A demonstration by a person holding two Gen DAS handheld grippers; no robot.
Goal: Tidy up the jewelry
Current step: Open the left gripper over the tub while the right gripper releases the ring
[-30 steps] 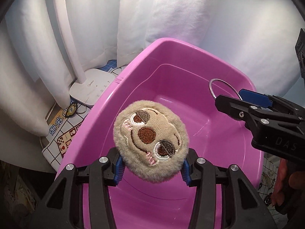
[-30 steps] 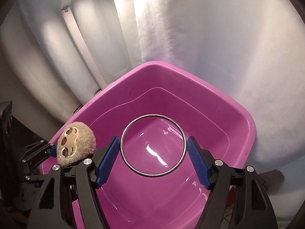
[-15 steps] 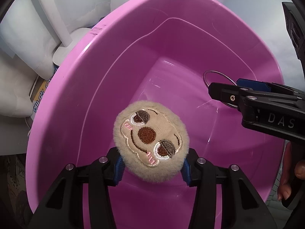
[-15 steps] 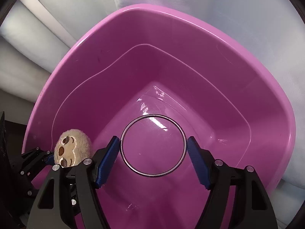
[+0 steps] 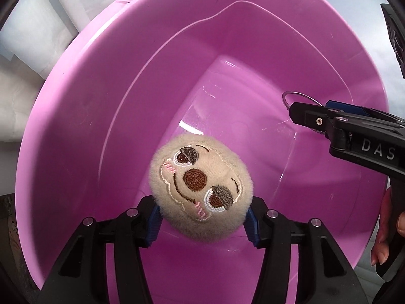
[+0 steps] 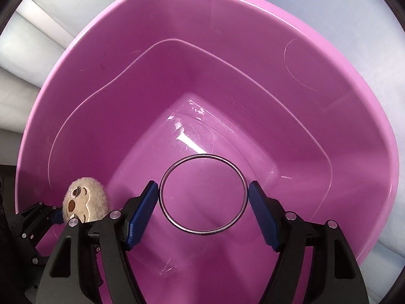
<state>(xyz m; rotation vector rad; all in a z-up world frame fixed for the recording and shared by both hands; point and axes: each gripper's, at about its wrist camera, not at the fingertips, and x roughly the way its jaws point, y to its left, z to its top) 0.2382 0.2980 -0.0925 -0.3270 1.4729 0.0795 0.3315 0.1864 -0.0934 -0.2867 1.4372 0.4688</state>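
Observation:
A pink plastic tub (image 5: 83,106) fills both views (image 6: 349,81). My left gripper (image 5: 202,221) is shut on a round beige plush sloth face (image 5: 201,187) and holds it above the tub's inside. My right gripper (image 6: 203,204) is shut on a thin silver bangle (image 6: 177,224), held flat between the blue pads (image 6: 143,209) above the tub's floor. In the left wrist view the right gripper (image 5: 314,117) comes in from the right with the bangle's edge (image 5: 286,98) showing. In the right wrist view the plush (image 6: 83,200) shows at lower left.
White curtain cloth (image 5: 38,25) hangs behind the tub (image 6: 367,7). The tub's floor (image 6: 197,136) is bare and glossy. A hand (image 5: 389,230) grips the right gripper's handle at the far right.
Both grippers have moved forward and down over the tub, so it fills the views. The lamp base and patterned table at left have left the frame. Both grips are unchanged.

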